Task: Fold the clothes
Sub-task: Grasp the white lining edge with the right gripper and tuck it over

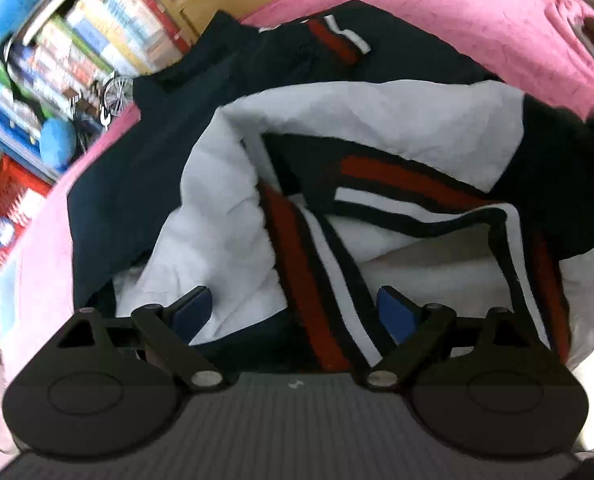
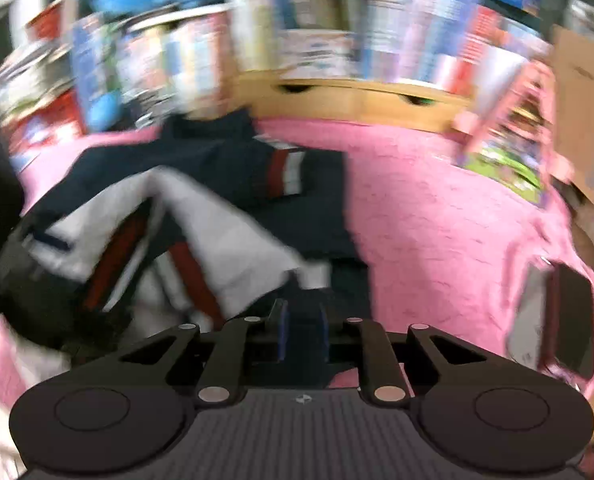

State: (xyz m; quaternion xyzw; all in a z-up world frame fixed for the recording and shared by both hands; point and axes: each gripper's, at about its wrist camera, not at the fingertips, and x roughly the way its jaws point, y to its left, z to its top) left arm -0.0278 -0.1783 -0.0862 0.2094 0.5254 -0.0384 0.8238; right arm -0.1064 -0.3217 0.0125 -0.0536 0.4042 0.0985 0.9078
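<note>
A navy jacket (image 1: 137, 168) with a white lining and red-and-white striped trim lies crumpled on a pink blanket (image 1: 477, 28). My left gripper (image 1: 297, 304) is open right above it, its blue pads (image 1: 397, 312) wide apart, with the striped band running between them. In the blurred right wrist view the same jacket (image 2: 217, 168) spreads to the left. There my right gripper (image 2: 303, 320) is shut on a dark fold of the jacket at its near edge, the pads close together around the cloth.
A bookshelf (image 1: 77, 40) full of books stands behind the blanket, with wooden drawers (image 2: 357, 100) below it. Blue plush toys (image 1: 57, 140) sit by the shelf. A dark flat object (image 2: 569, 320) lies on the blanket (image 2: 437, 220) at the right.
</note>
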